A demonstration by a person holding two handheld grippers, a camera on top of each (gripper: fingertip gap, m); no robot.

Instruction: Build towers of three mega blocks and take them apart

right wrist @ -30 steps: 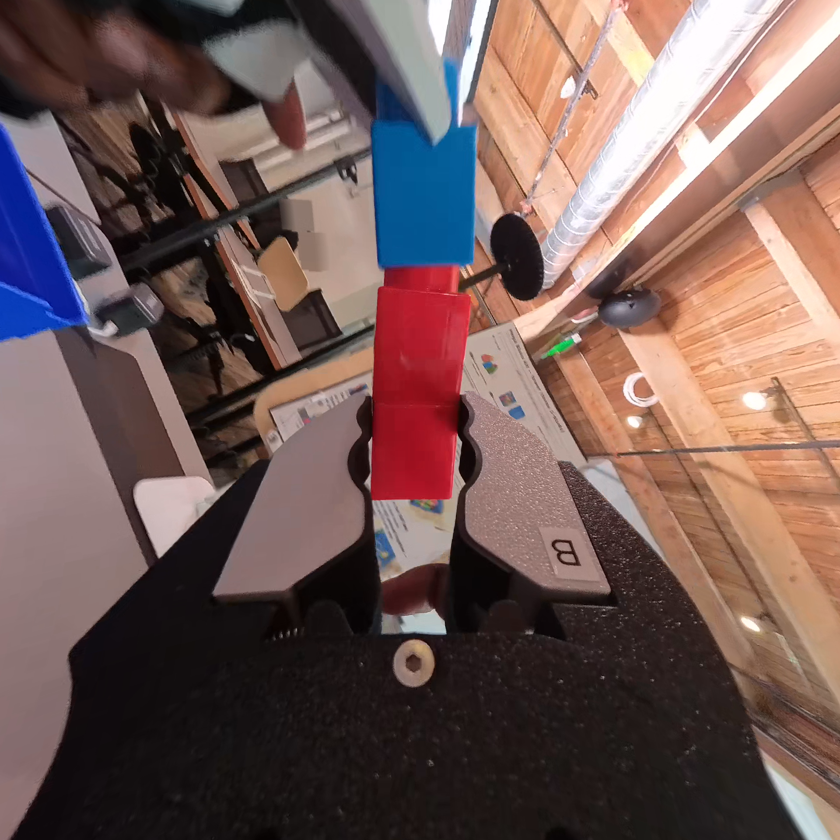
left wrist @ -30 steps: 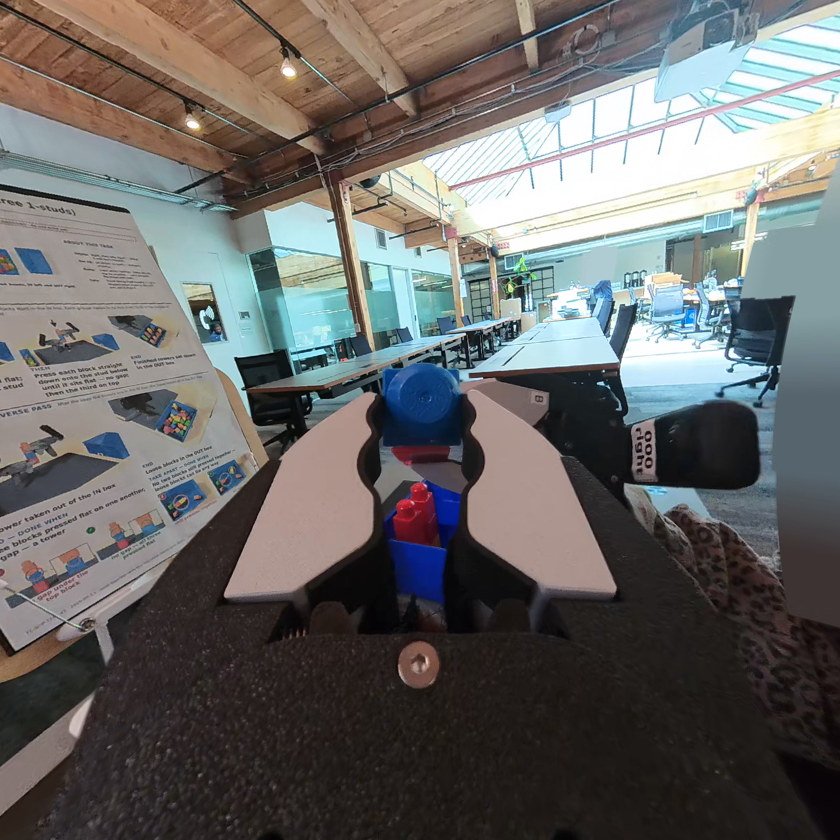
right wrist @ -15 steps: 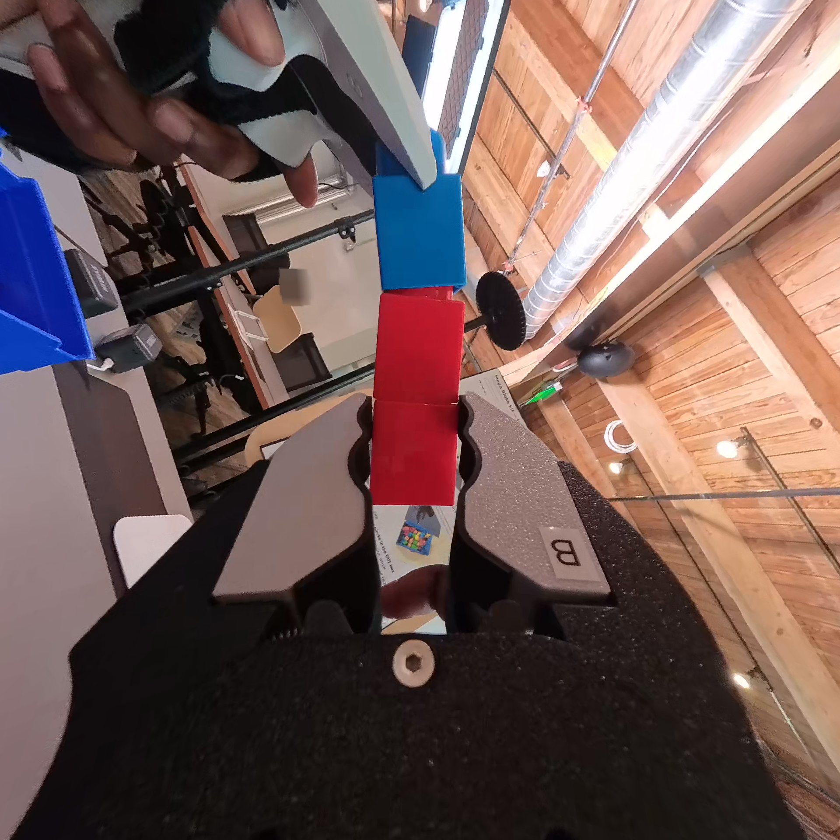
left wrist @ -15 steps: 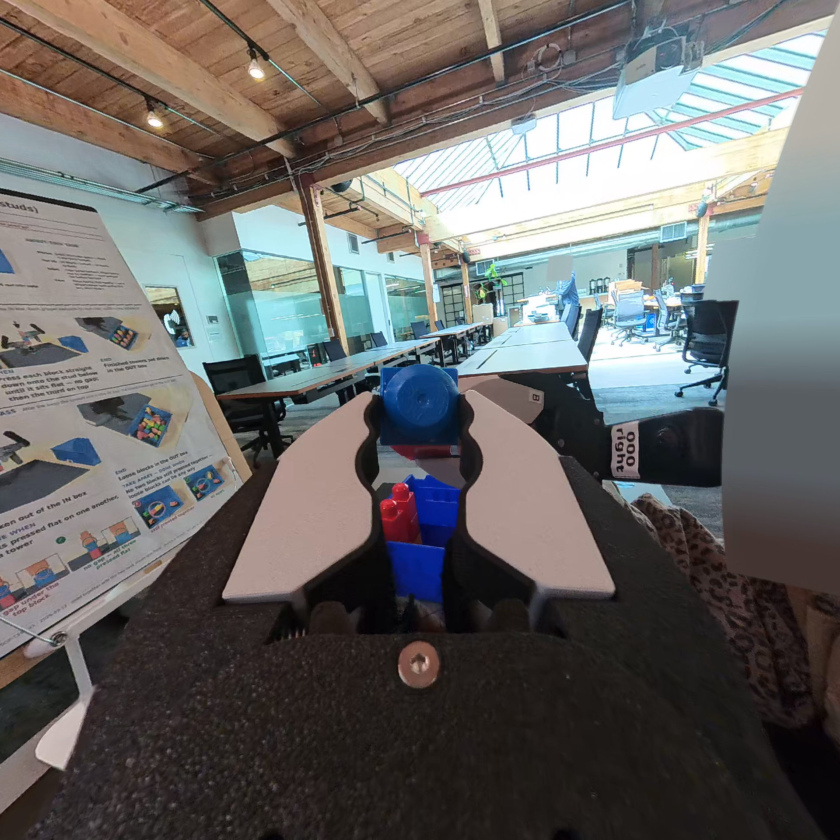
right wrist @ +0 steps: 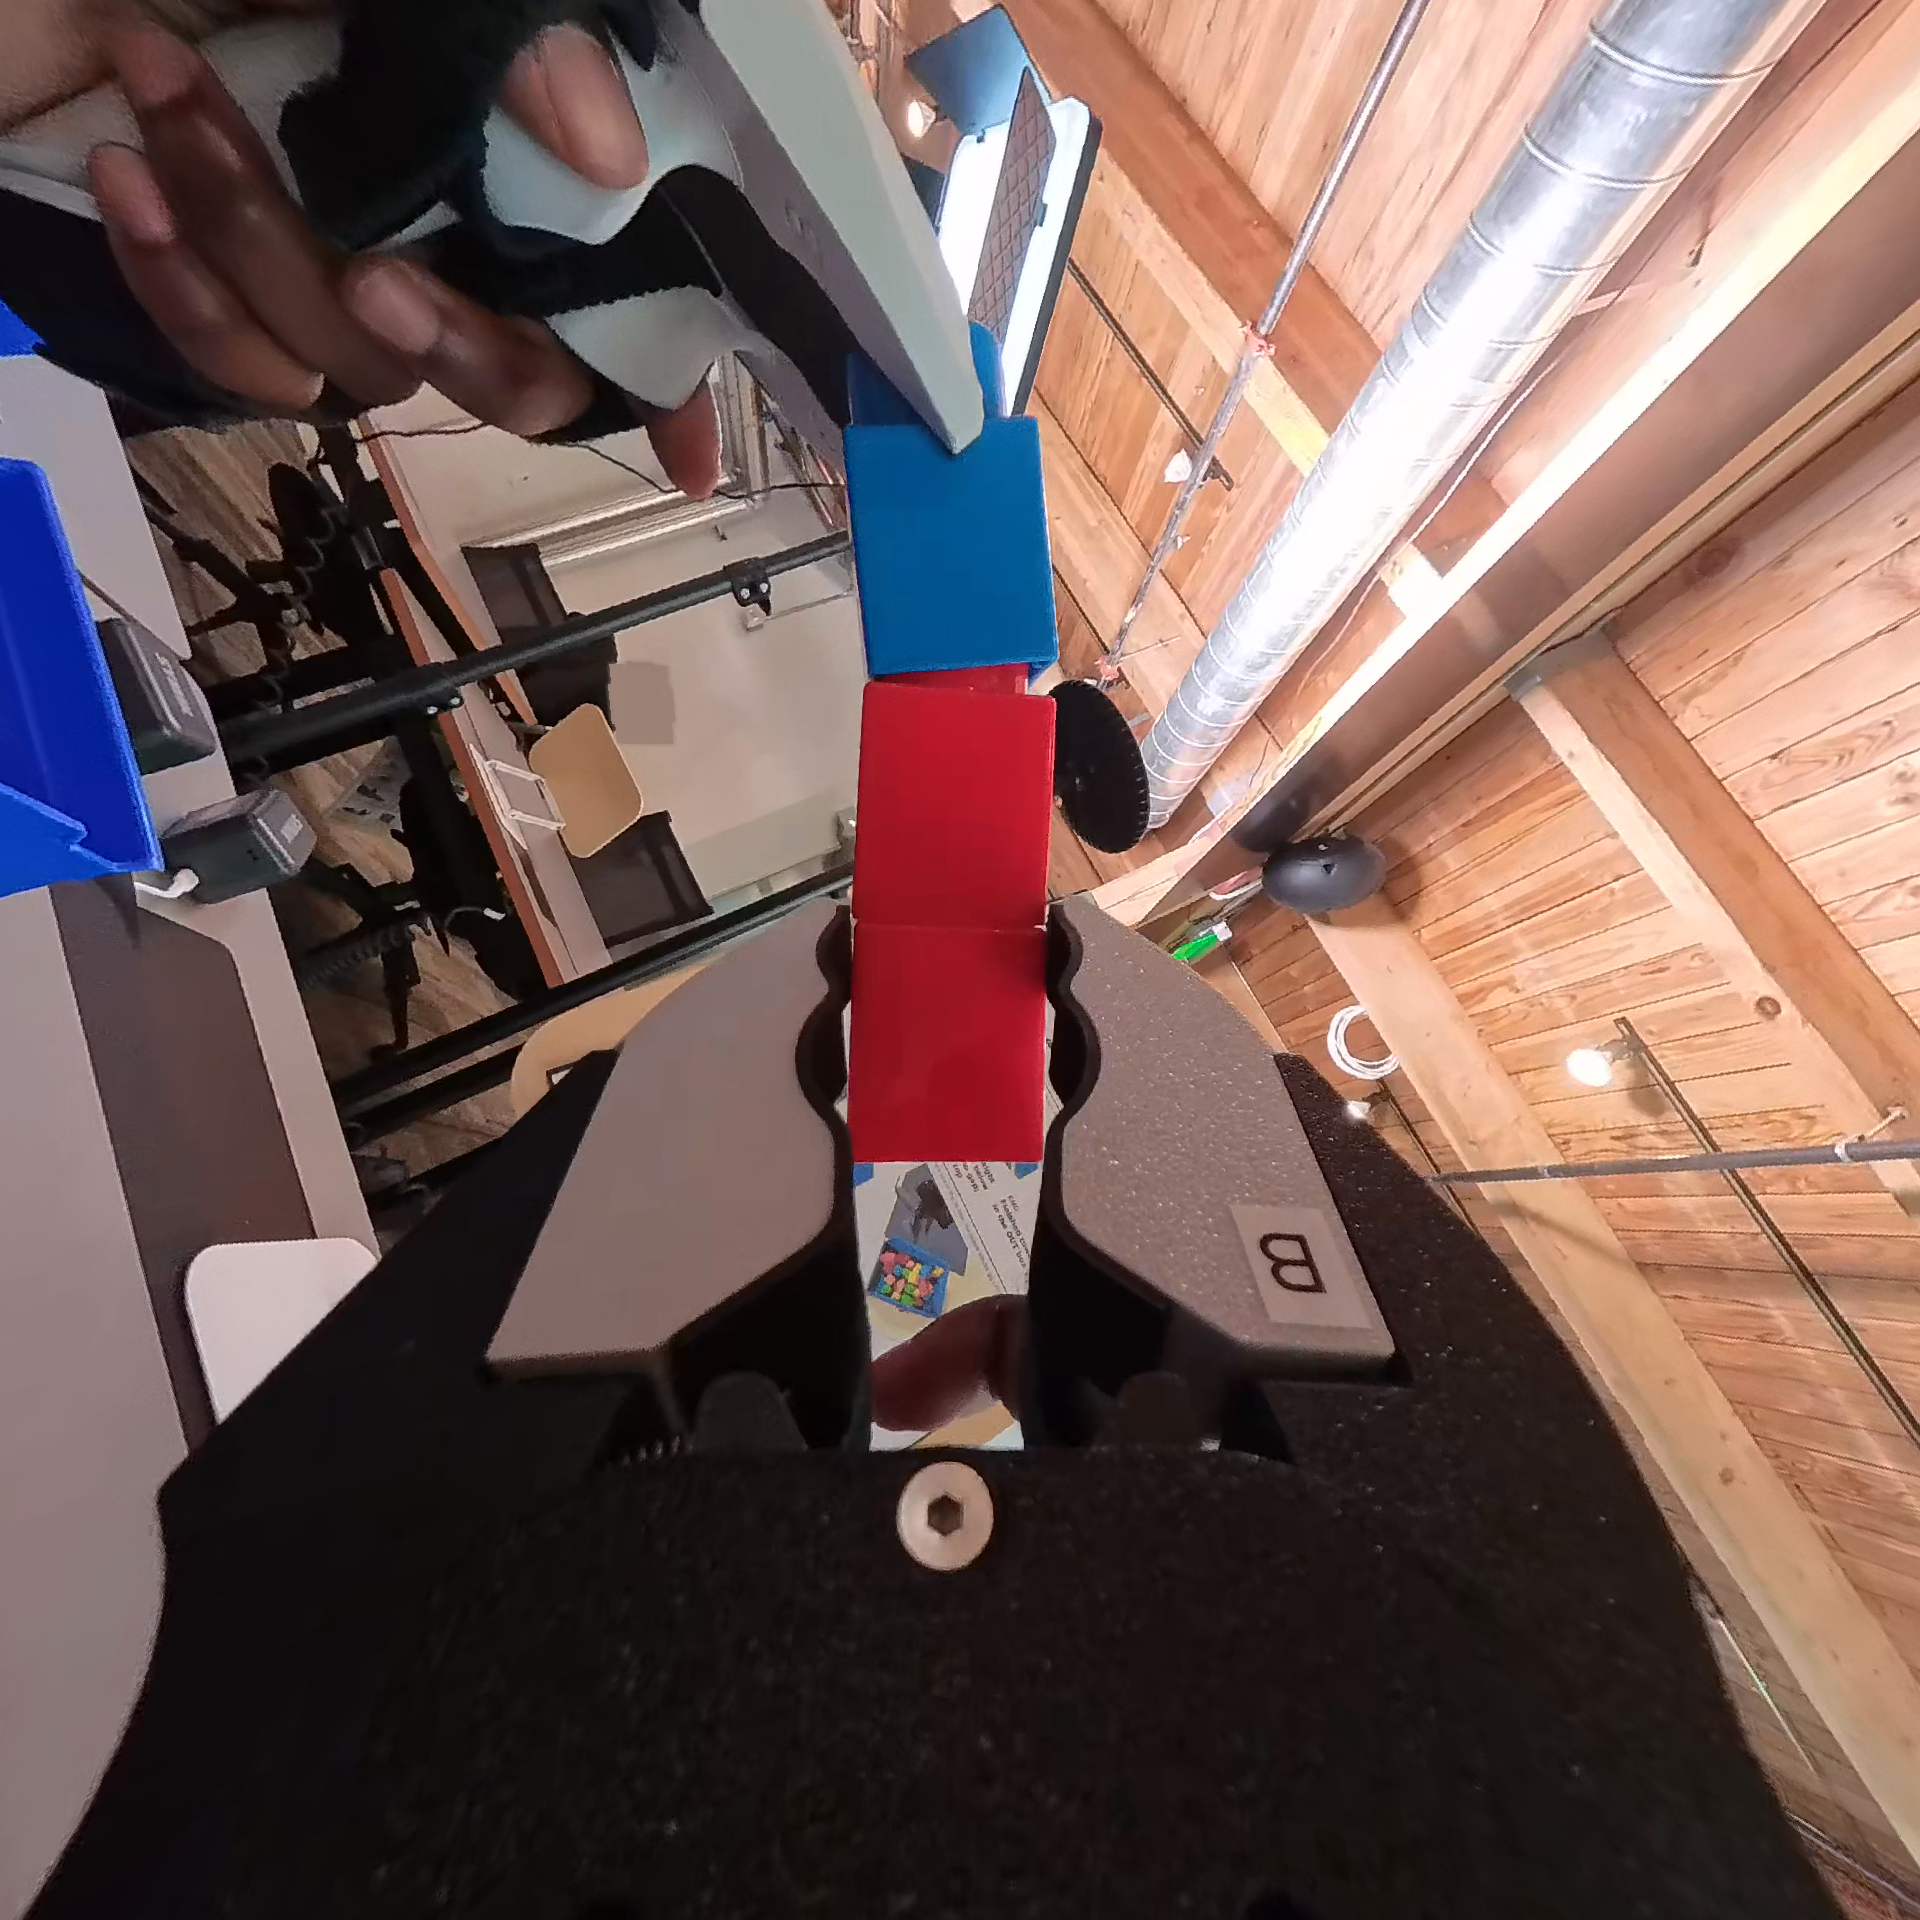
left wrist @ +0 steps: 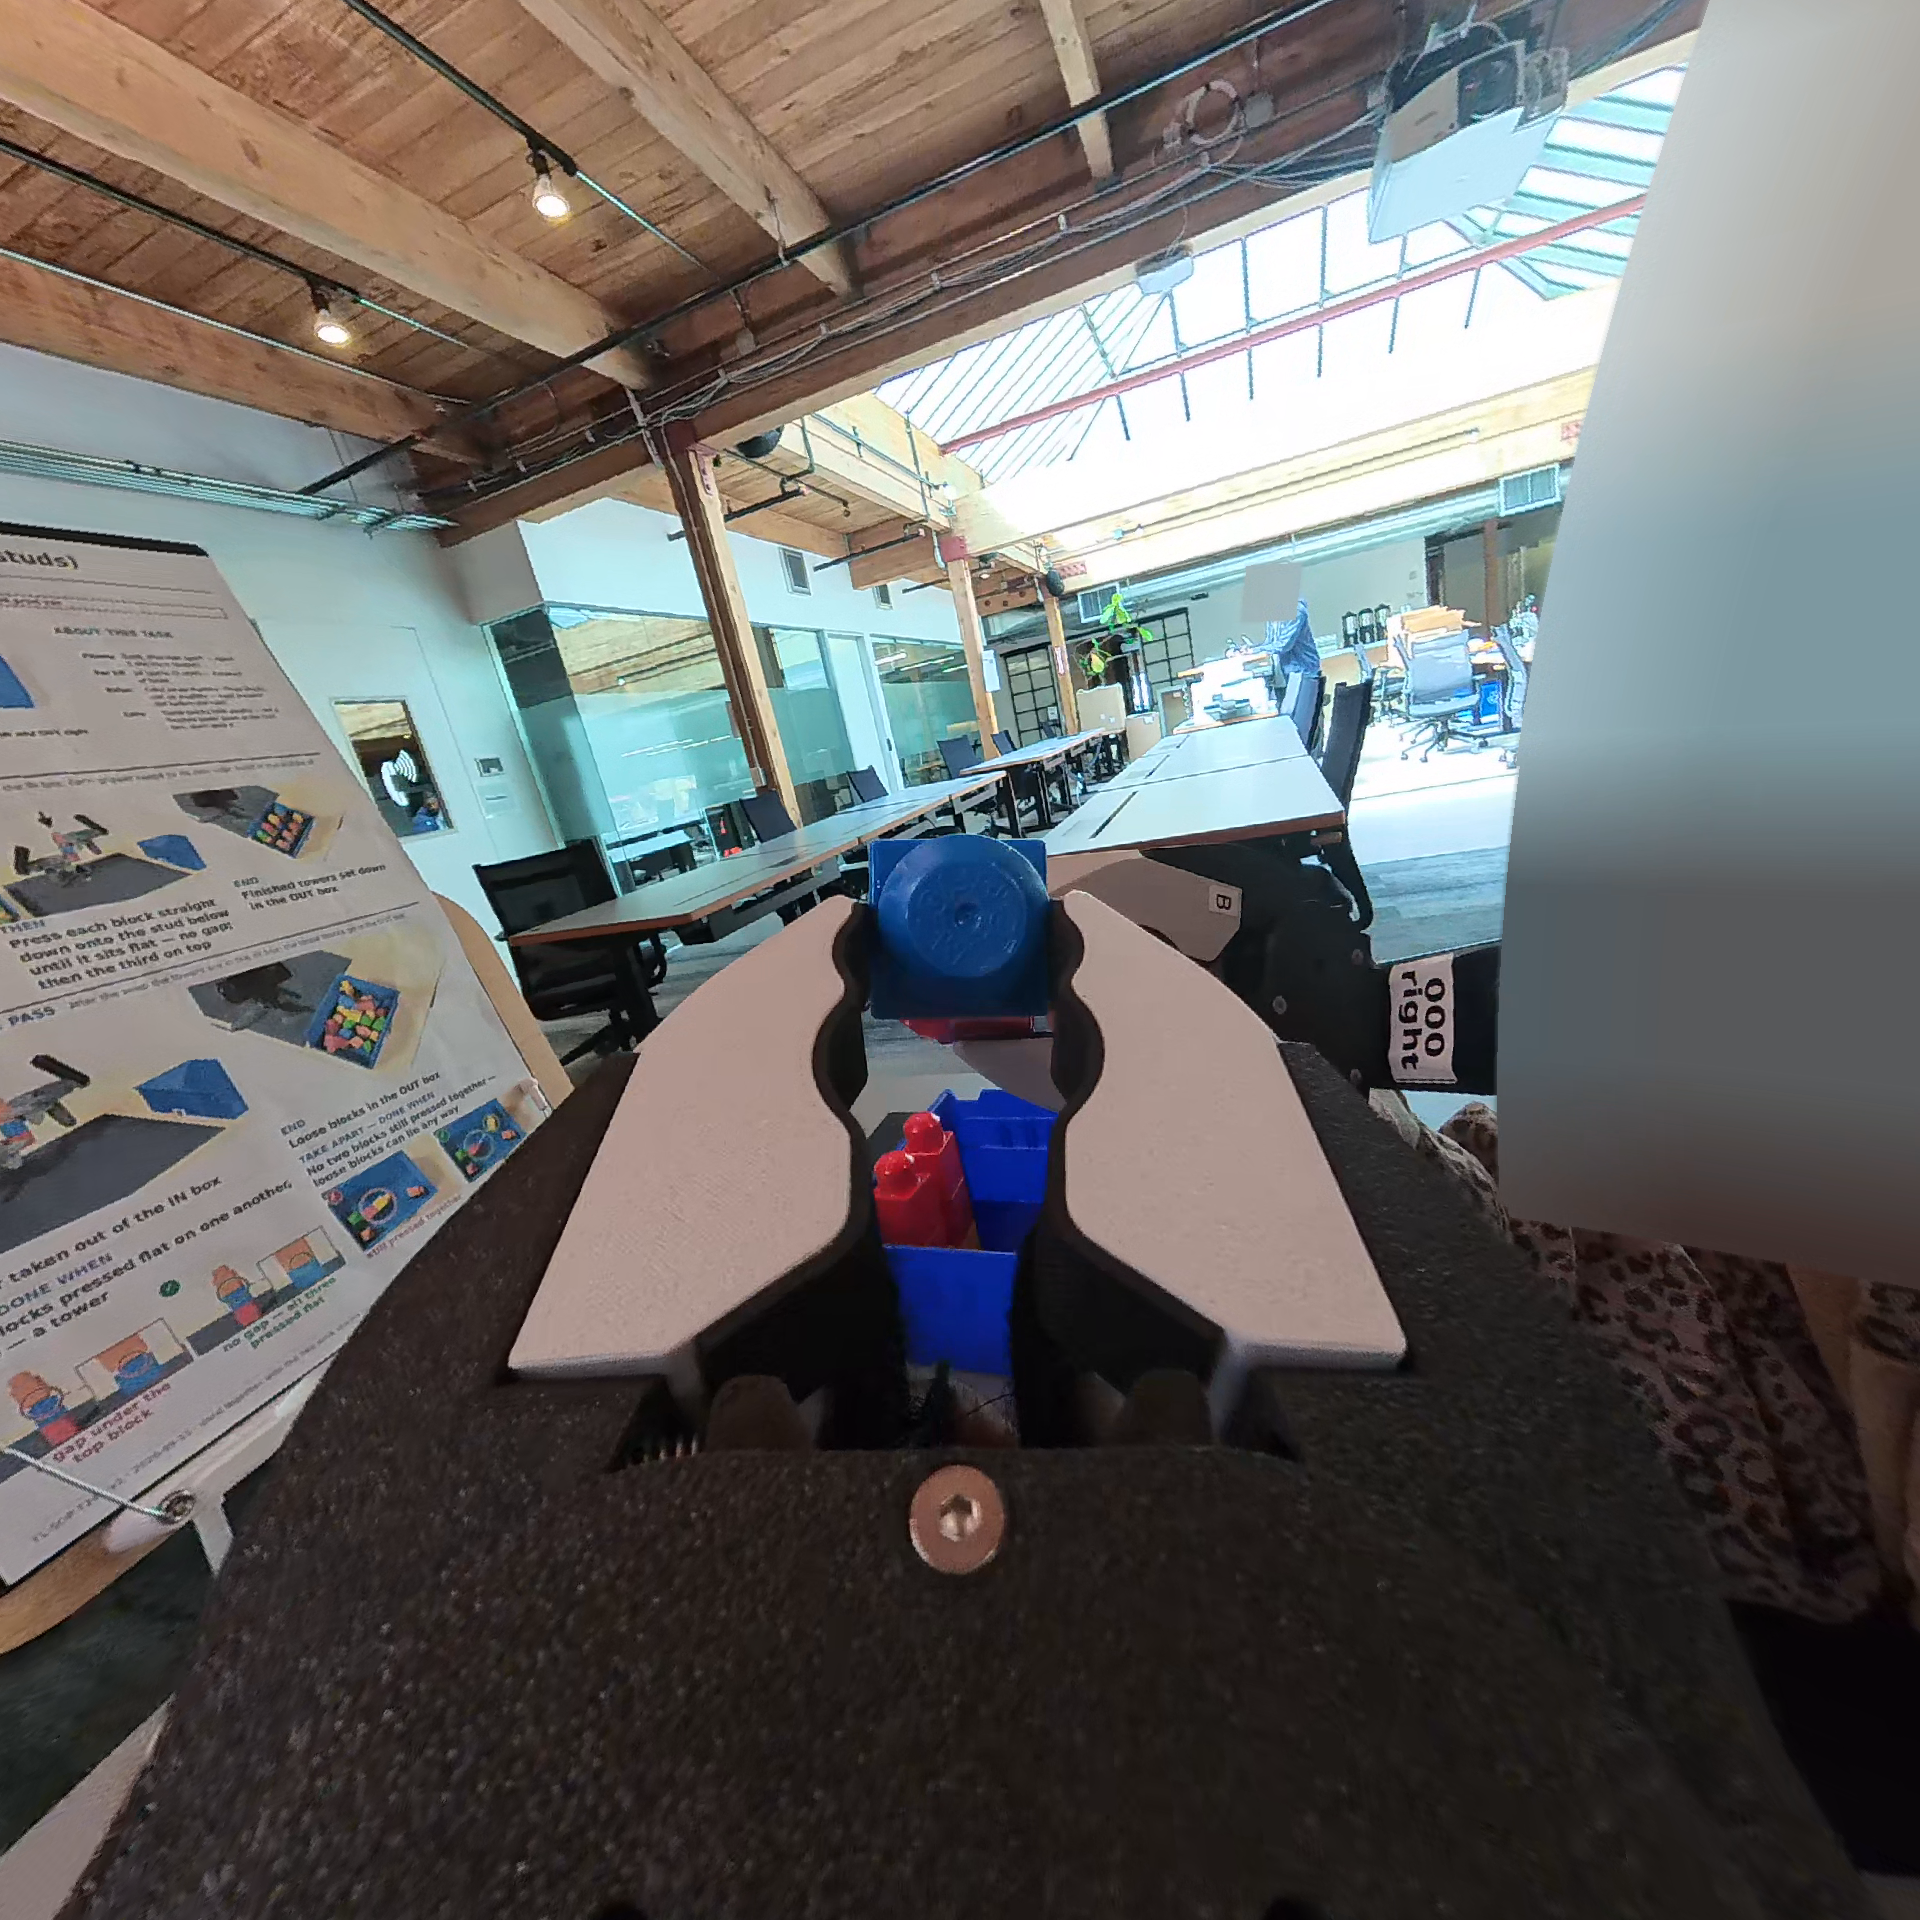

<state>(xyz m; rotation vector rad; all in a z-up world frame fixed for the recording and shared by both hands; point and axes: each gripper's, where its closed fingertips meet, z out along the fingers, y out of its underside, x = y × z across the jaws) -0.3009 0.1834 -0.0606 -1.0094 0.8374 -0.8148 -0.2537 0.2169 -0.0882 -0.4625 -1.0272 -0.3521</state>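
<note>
Left wrist view shows the left gripper with its fingers clamped on the blue block, seen end-on with its round stud facing the camera; a sliver of red shows under it, and the right gripper reaches in from behind; below, between the fingers, a blue bin holds a red block; an instruction sheet stands at the left.

Right wrist view shows the right gripper with its fingers clamped on the lowest red block of a tower held in the air; the middle red block sits flush on it, and the blue block tops the row, pinched by the left gripper; a thin gap with red stud showing seems to open between blue and red, though the angle makes this hard to judge.

Risk, as I judge it: a pull that is not straight along the tower could split the two red blocks instead of freeing the blue one, or twist a block out of a grip so it drops away from the bin.

Against the earlier frames, the blue block sat tighter on the red half a second ago; the seam looks slightly wider now, and the grips are unchanged.
</note>
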